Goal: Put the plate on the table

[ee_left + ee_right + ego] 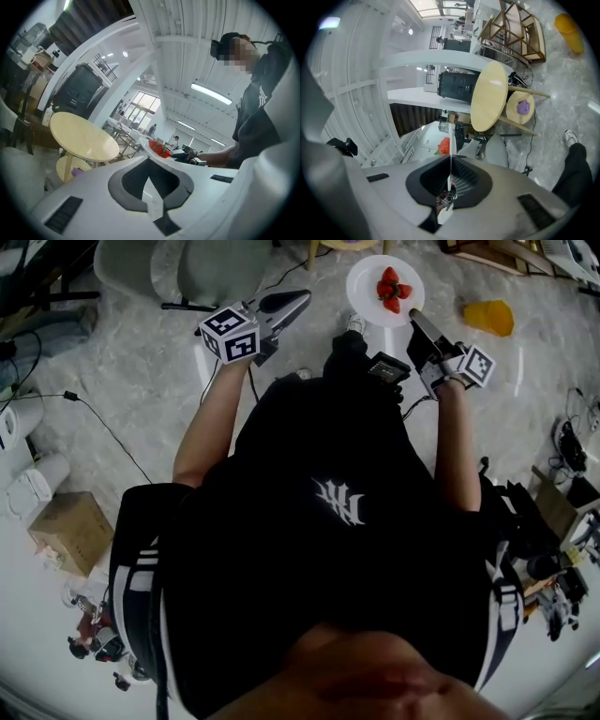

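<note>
The plate [367, 277] is being gripped by its rim between the closed jaws of the right tool [414, 319], and it is being held in the air near the round desk [488, 96], not resting on it. Strawberries [391, 289] are being carried on the plate. The left tool [296, 299] is also being held up near the desk, its jaws pressed together on nothing

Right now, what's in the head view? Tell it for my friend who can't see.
The right gripper pinches the rim of a white plate carrying strawberries, held above a pale marbled floor. The left gripper, shut and empty, is held out beside it.
</note>
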